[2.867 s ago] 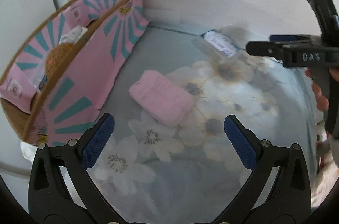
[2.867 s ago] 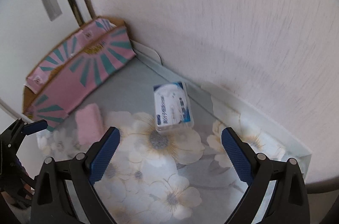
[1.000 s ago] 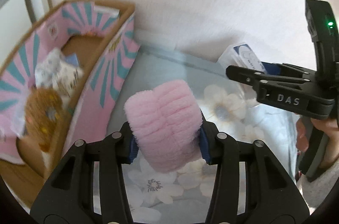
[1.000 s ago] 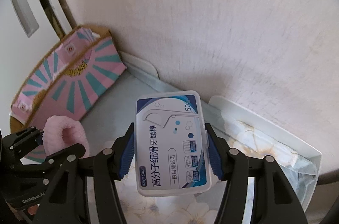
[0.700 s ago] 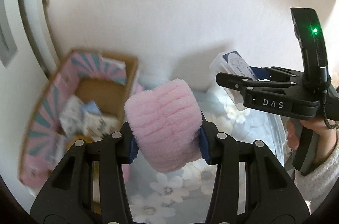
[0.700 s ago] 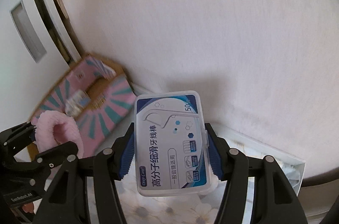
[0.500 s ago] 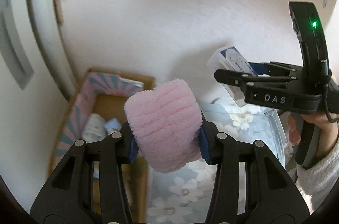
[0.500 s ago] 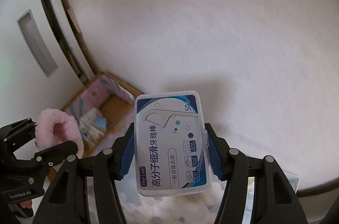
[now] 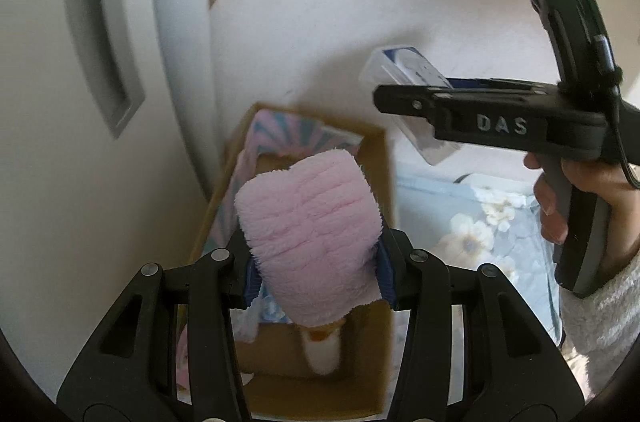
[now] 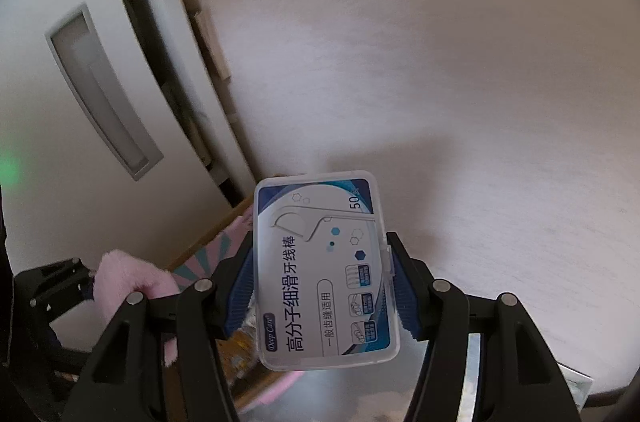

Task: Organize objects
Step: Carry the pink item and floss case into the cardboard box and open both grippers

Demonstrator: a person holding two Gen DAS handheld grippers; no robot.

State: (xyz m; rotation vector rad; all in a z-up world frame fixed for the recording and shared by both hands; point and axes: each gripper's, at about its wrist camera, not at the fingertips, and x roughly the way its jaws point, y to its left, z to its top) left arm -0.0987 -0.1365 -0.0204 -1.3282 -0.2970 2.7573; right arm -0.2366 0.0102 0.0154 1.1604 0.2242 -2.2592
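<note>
- The cardboard box (image 9: 380, 182) is brown outside, with pink and teal stripes on its flaps. It sits in the corner by the white wall (image 9: 320, 2) and the white door (image 9: 60, 102). Small things lie inside it, but they are too blurry to name.
- The flowery blue cloth (image 9: 480, 222) lies on the surface just to the right of the box.
- The pink fluffy cloth (image 9: 312, 234) is soft and fuzzy and folded into a thick bundle. The left gripper (image 9: 316, 270) pinches it between its blue fingers (image 9: 385, 270), up in the air right above the open box.
- The clear plastic floss pick box (image 10: 324, 270) has a blue and white label with Chinese words and the number 50. The right gripper (image 10: 322, 290) squeezes it between its blue fingers (image 10: 404, 298). It is in the air, above and to the right of the cardboard box.
- About three seconds ago both things lay on the flowery cloth and both grippers were spread wide. Half a second ago the pink cloth was held a bit to the right of the box; now it is over the box opening, and the box looks bigger and closer.
</note>
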